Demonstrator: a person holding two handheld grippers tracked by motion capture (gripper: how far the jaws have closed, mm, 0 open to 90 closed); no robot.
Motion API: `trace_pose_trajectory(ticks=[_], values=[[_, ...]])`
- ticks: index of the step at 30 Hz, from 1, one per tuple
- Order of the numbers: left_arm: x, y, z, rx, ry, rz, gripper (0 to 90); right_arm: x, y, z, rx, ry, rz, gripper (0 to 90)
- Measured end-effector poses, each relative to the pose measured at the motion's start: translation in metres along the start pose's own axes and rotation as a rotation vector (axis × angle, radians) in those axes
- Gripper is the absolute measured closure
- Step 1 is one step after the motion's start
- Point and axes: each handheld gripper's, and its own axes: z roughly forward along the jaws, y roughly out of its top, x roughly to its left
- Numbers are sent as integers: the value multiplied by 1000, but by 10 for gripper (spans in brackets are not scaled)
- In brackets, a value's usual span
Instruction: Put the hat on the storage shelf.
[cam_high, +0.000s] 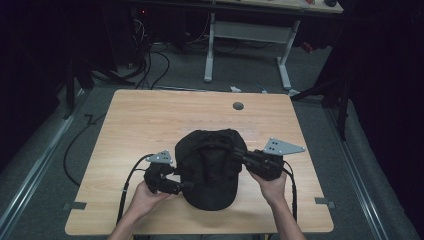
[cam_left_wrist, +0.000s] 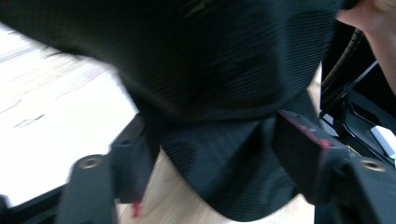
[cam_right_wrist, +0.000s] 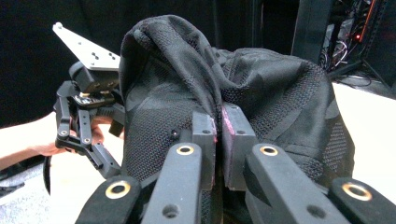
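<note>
High view shows a wooden table (cam_high: 130, 120) with a black cap (cam_high: 210, 167) lying near its front edge, about in the middle between left and right. At the left side of the cap the left hand (cam_high: 142, 197) holds the left gripper (cam_high: 184, 186), whose tip reaches the lower left edge of the cap, near the brim. In the left gripper view, its two jaws stand wide apart, and a fold of the black mesh fabric (cam_left_wrist: 224, 177) hangs down between them; the fabric seems to touch the inner face of both jaws, but the jaws are not pressed together on it. The picture is blurred there, so I cannot say how firm this contact is. Below the fabric the light wood of the table is visible. At the right side of the cap, the right hand (cam_high: 272, 187) holds the right gripper (cam_high: 239, 154), and its tip meets the upper right part of the crown. In the right gripper view, its jaws are nearly closed, and a thin ridge of the cap fabric is pinched between the two pads (cam_right_wrist: 204, 133), so that the cloth rises in a fold above them. In the same view the left gripper appears farther off, at the left of the cap. A small round grey hole (cam_high: 238, 106) sits in the table behind the cap, well apart from it.
</note>
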Motion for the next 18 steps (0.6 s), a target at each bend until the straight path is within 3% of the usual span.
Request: trace_pose_trajectory(ticks=[11, 14, 18], values=[[-1, 2, -8, 3, -44, -5, 464, -4, 0, 0, 14, -17, -12, 855], [-4, 4, -11, 8, -49, 10, 554, -6, 4, 0, 37, -45, -41, 854], [-6, 6, -15, 0, -60, 12, 604, -6, 12, 1, 44, -57, -78, 854]])
